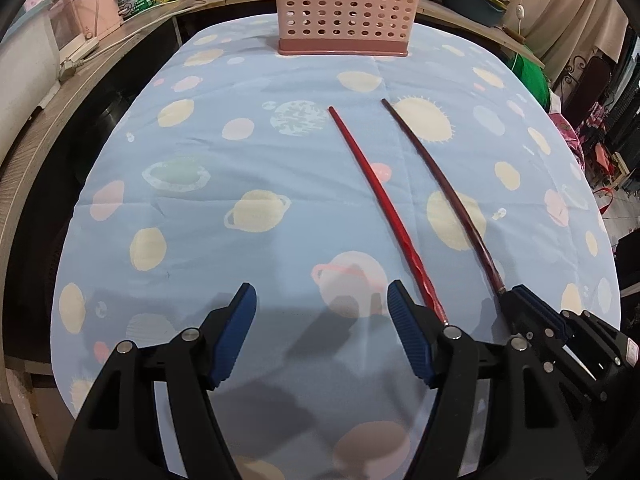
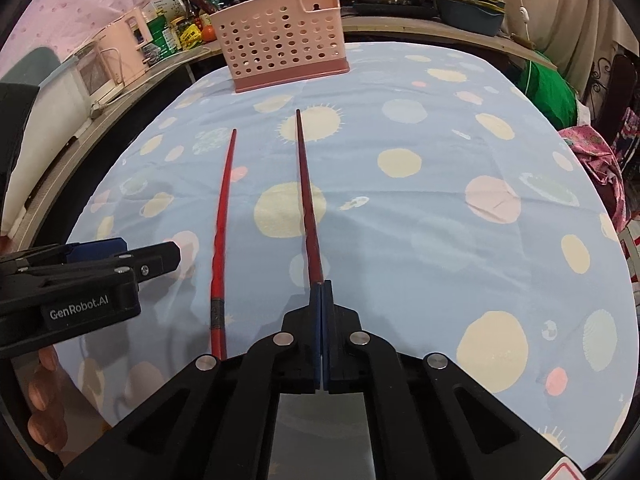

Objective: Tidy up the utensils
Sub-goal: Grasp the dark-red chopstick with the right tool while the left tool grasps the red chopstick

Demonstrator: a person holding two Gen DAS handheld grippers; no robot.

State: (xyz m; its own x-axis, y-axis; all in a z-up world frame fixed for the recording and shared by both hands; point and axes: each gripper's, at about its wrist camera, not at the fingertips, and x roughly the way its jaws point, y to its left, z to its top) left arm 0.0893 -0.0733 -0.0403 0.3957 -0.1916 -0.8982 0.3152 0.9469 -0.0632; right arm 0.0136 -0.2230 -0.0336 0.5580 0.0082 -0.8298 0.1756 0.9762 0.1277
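The dark chopstick has its near end hidden between the closed pads of the right gripper. The red chopstick runs at 6 o'clock behind that gripper's arm; in the left wrist view its end disappears behind the left gripper's right finger. The rack's top is cut off at 12 o'clock there. Its contents cannot be made out through the holes. Shelf clutter at 11 o'clock is too small to identify.
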